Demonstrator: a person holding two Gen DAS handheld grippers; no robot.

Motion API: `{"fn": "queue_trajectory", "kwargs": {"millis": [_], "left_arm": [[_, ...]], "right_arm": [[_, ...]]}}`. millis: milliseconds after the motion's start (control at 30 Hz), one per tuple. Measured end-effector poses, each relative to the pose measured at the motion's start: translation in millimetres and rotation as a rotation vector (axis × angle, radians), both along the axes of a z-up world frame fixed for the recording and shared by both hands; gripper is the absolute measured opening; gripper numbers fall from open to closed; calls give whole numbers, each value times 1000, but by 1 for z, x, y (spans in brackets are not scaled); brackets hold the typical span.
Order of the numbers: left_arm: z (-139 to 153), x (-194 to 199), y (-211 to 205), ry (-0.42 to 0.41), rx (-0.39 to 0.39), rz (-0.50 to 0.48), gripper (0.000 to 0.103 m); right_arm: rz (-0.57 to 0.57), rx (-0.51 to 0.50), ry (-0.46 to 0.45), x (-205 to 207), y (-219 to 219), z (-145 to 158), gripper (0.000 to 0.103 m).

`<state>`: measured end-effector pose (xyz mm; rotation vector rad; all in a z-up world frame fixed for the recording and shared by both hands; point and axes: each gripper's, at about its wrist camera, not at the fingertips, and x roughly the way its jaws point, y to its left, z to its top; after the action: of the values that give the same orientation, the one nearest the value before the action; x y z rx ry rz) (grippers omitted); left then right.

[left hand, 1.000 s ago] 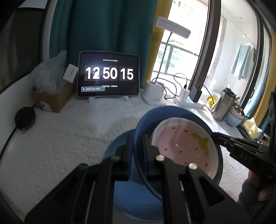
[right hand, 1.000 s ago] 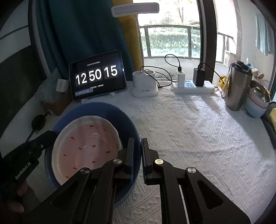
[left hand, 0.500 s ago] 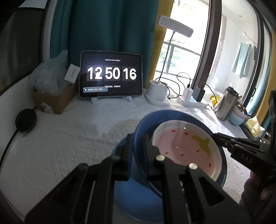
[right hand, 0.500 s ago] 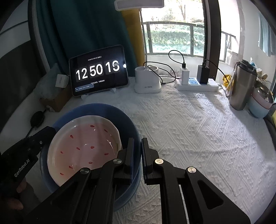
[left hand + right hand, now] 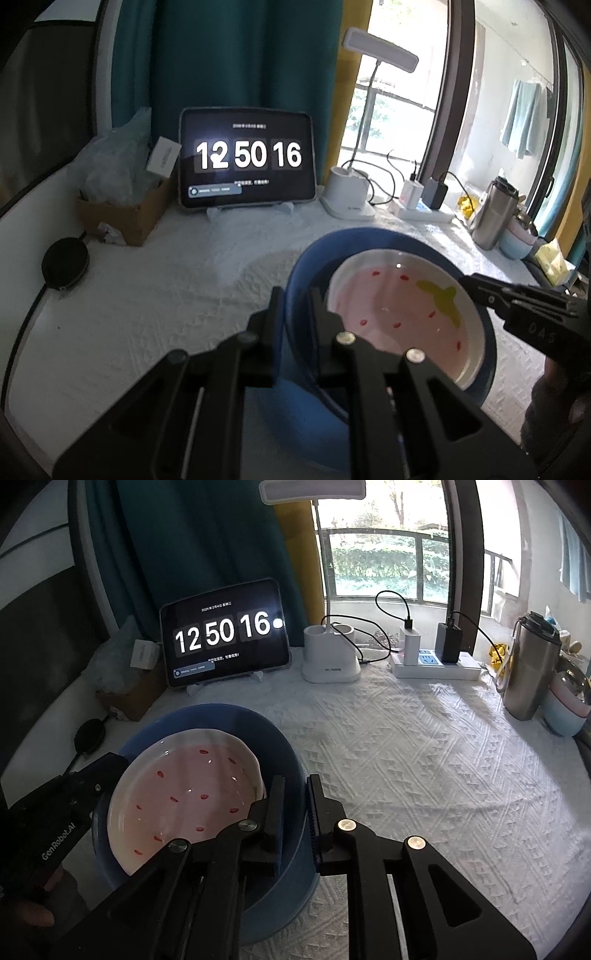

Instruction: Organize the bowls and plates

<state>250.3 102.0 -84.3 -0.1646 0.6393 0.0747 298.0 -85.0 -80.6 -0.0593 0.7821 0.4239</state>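
A blue bowl [image 5: 314, 254] [image 5: 236, 716] holds a white dish [image 5: 399, 295] [image 5: 184, 786] with a pink strawberry pattern. It stands on the white tablecloth, and a paler blue piece [image 5: 291, 402] shows under it. My left gripper [image 5: 297, 306] is shut on the bowl's left rim, one finger inside and one outside. In the right wrist view the left gripper [image 5: 110, 764] reaches the same rim. My right gripper [image 5: 296, 794] straddles the opposite rim. Its jaws are opening, with the blue wall still between them. In the left wrist view the right gripper [image 5: 471, 284] meets the bowl's right side.
At the back stand a tablet clock [image 5: 223, 633], a white lamp base [image 5: 330, 657] and a power strip [image 5: 436, 664] with cables. A steel flask [image 5: 528, 668] and pastel bowls [image 5: 565, 705] stand far right. A cardboard box [image 5: 122, 214] and a black puck [image 5: 64, 262] lie at the left.
The right gripper's jaws have parted a little around the bowl's rim. The left gripper's hold looks unchanged, and the bowl has hardly moved.
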Motion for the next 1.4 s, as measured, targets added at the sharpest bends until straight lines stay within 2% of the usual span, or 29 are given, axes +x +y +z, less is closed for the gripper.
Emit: {"fn": "queue_trajectory", "kwargs": {"millis": [67, 400, 700, 800, 967, 1167, 1300, 1400], "left_arm": [[-1, 0, 2, 3, -10, -2, 11], [-1, -1, 3, 12, -4, -1, 13], [0, -5, -3, 5, 32, 15, 17], [1, -8, -6, -3, 61, 17, 18], [3, -14, -6, -5, 64, 25, 21], [5, -23, -7, -15, 75, 55, 30], [7, -30, -6, -25, 80, 84, 44], [8, -34, -4, -20, 66, 90, 47]], "right_arm": [[3, 7, 1, 0, 2, 0, 20], [-5, 6, 6, 1, 7, 1, 21], [-2, 12, 32, -1, 0, -3, 22], [-10, -4, 29, -4, -2, -4, 27], [-15, -2, 45, -7, -7, -7, 32], [-15, -1, 35, -15, -12, -3, 36], [-19, 6, 27, -22, -17, -1, 38], [-22, 7, 21, -27, -20, 1, 39]]}}
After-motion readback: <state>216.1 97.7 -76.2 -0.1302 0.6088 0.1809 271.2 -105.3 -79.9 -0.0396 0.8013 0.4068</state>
